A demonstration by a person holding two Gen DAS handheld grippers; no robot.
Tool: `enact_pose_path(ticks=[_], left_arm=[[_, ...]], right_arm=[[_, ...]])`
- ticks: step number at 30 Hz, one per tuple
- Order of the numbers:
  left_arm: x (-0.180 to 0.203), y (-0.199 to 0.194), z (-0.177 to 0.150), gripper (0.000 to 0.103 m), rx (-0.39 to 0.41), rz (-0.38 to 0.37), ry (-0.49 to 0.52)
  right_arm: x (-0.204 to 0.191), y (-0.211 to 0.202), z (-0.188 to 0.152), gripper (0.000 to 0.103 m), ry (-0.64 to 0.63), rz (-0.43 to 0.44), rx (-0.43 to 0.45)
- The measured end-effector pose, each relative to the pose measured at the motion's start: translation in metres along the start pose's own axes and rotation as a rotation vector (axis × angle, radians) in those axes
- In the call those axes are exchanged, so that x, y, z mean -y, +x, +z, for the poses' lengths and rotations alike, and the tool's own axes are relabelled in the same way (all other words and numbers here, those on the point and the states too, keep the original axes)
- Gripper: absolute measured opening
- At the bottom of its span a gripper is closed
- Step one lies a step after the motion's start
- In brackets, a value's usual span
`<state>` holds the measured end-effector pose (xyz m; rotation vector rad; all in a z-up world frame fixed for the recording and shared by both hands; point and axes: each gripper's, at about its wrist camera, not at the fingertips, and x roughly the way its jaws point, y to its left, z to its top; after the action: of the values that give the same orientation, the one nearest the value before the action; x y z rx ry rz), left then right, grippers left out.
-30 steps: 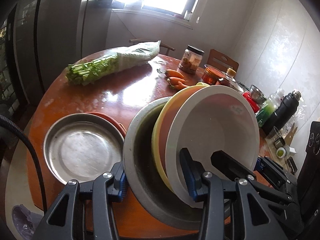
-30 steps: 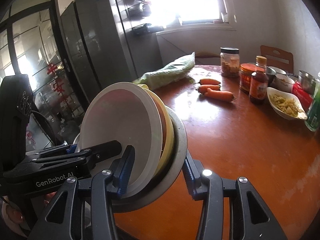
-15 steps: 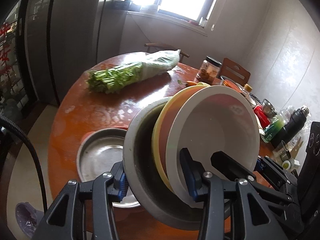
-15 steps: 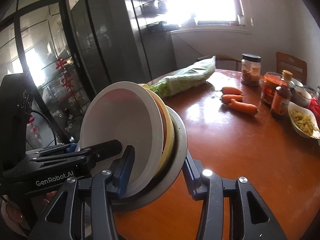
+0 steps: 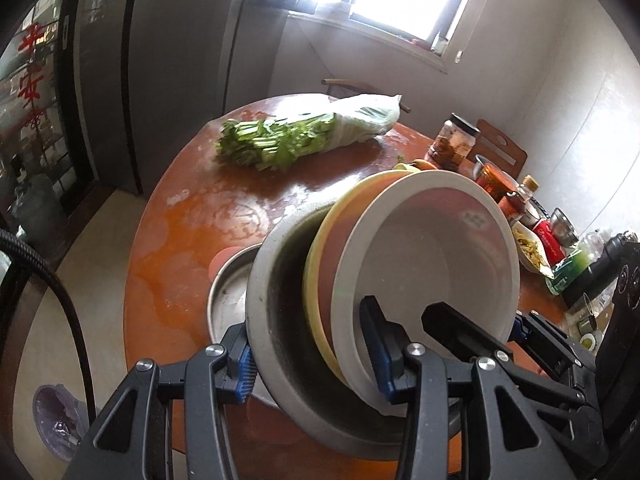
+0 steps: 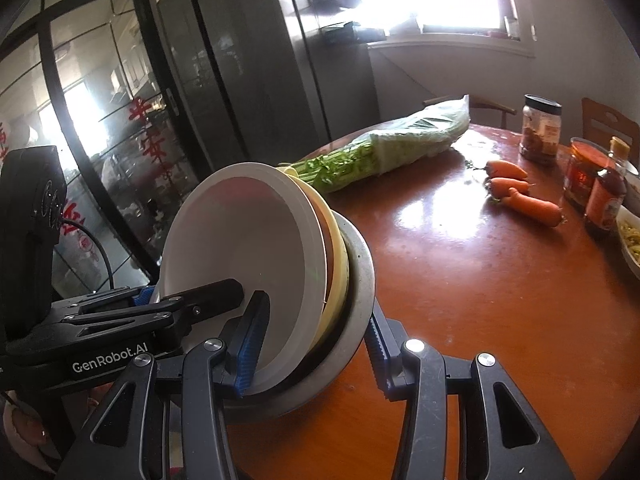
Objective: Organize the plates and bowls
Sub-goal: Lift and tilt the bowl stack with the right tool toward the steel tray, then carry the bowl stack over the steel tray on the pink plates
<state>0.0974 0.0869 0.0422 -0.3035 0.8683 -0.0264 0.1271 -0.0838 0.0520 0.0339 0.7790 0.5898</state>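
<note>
Two claws — left claw (image 5: 312,364) and right claw (image 6: 312,354) — each clamped on the tilted bowl stack (image 5: 400,280).

The stack of nested dishes (image 5: 384,280) now sits further back from the worktop (image 5: 192,240) centre than a second ago, carried toward its near edge and the floor side. In the left wrist view the steel plate (image 5: 228,296), earlier fully in sight beside the stack, is now mostly hidden behind the grey bowl's rim. The bagged greens (image 5: 296,136) and the carrots (image 6: 516,188) look farther off, and more floor shows at the left.
</note>
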Motion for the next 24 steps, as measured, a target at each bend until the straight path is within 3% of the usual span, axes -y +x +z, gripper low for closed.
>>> enact_pose_path(ticks=[24], left_arm=[[-0.016,0.017,-0.009,0.046,-0.029,0.044,-0.029]], right_arm=[[-0.003,0.030,-0.008,0.049,-0.002,0.042,-0.076]])
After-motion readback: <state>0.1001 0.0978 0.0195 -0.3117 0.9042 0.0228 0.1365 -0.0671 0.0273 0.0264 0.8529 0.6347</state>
